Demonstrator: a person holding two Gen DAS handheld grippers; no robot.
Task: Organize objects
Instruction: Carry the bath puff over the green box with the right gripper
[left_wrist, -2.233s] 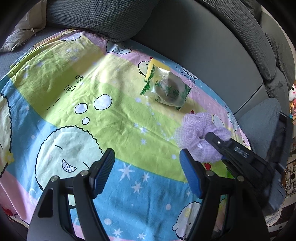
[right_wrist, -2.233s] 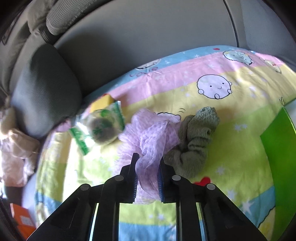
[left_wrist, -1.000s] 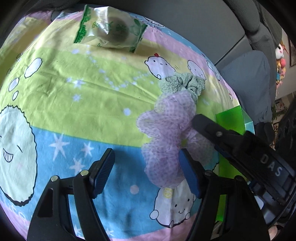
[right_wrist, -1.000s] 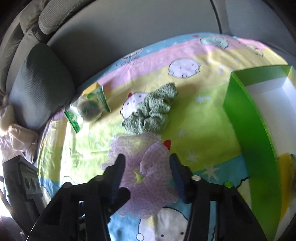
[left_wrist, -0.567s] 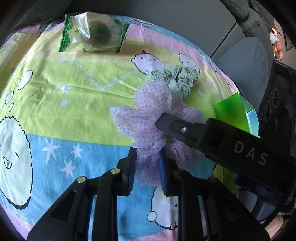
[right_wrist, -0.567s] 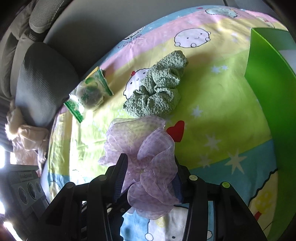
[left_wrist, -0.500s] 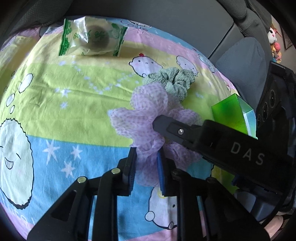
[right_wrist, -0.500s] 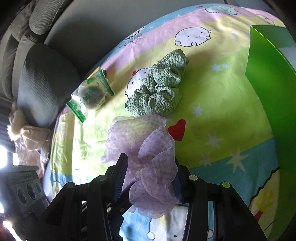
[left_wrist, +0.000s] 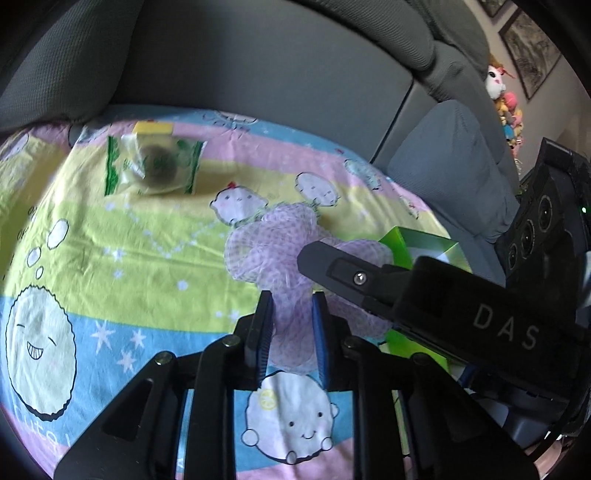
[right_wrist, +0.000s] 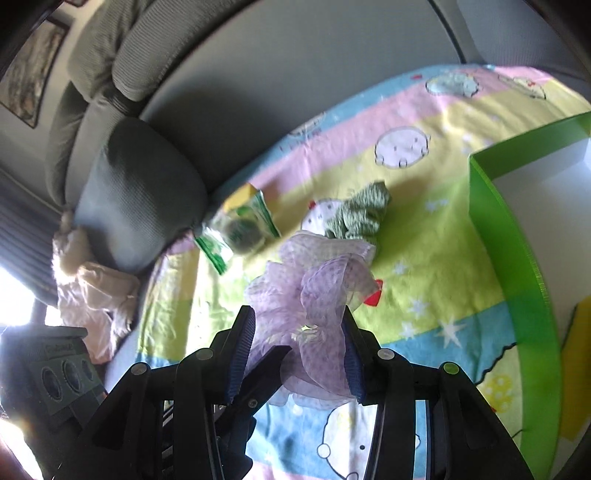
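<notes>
Your left gripper (left_wrist: 291, 325) has its jaws pinched nearly together on the purple scrunchie (left_wrist: 273, 251). Your right gripper (right_wrist: 297, 350) reaches in from the right, crossing just above the left one, its jaws spread apart around the same scrunchie.

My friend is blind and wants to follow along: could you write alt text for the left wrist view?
The left claw pinches a frilly lilac scrunchie above a cartoon-print cloth on a grey sofa. The right claw's finger reaches in beside it, near a green box; a wrapped snack lies farther back.
</notes>
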